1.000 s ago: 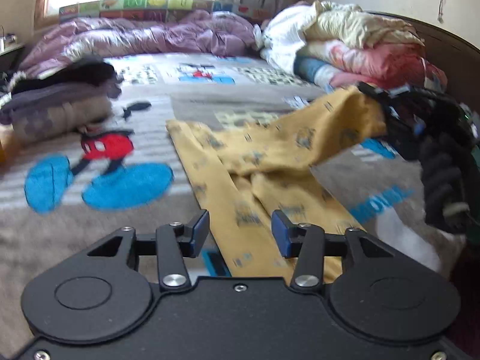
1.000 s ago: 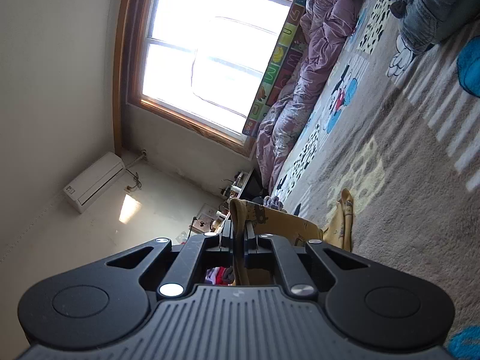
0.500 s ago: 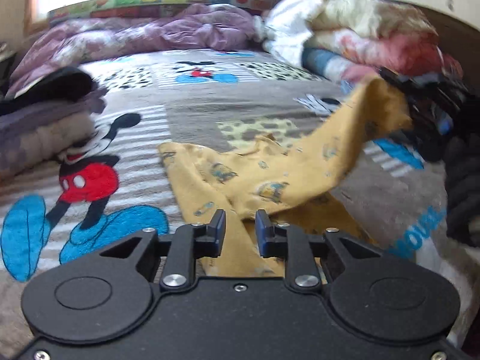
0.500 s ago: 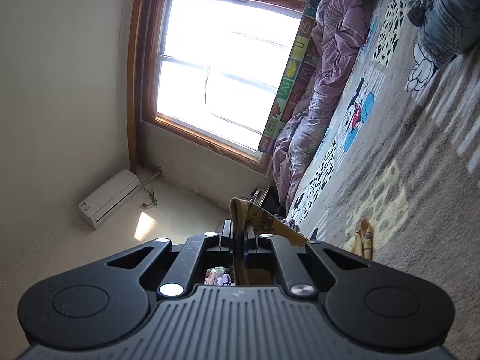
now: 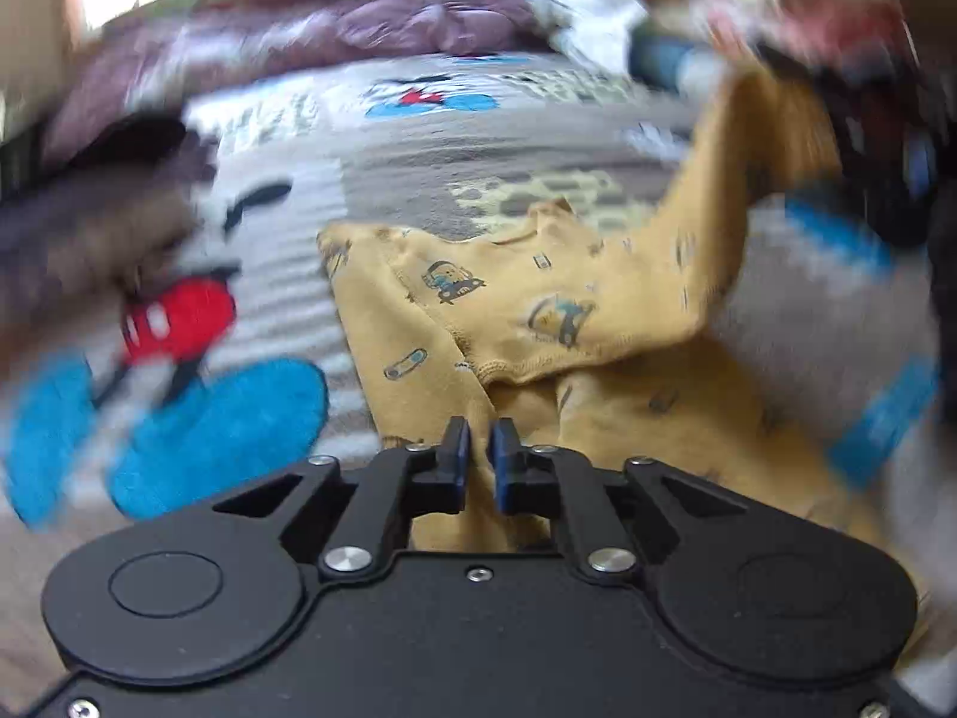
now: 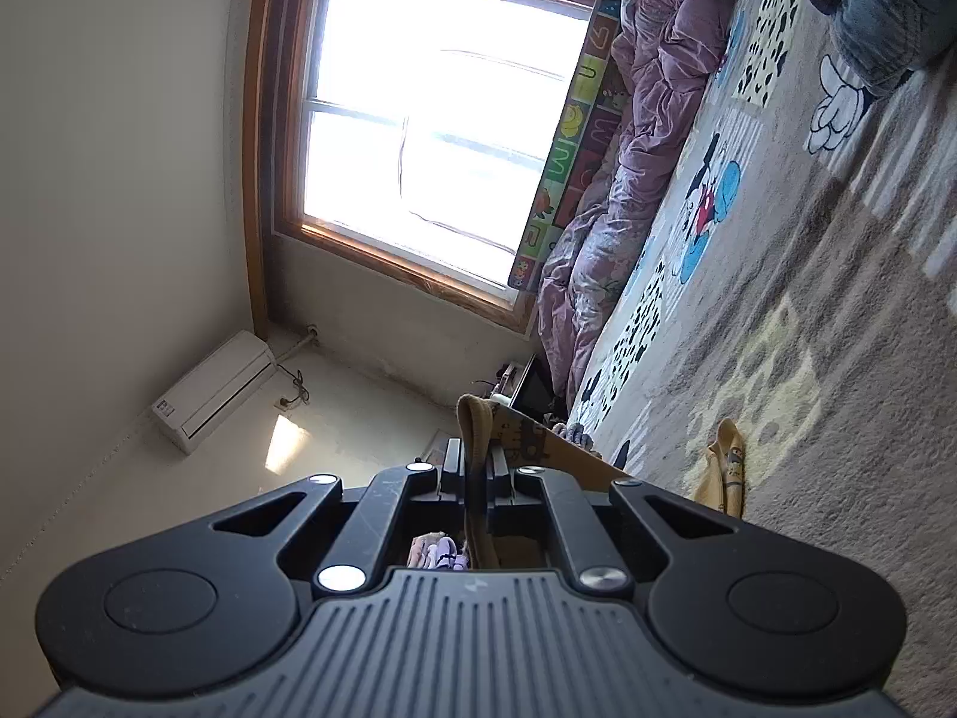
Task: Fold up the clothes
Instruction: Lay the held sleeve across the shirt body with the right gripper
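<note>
- Garment (image 5: 556,311), mustard yellow with small car prints, spread on cartoon blanket (image 5: 418,179); long axis from near end under left gripper (image 5: 477,449) away to far right.
- Left jaws nearly pressed together and closing over near hem; pinch on cloth uncertain through blur.
- Right gripper (image 6: 477,466) clamped on lifted far end, held clear of blanket.
- Likely next: raise near end too, bring ends together.

Yellow garment (image 5: 538,299): soft printed knit cloth; blanket (image 5: 389,179) fuzzy; window frame (image 6: 263,119) glossy wood.

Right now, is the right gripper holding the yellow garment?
Yes, the right gripper is shut on a fold of the yellow garment.
</note>
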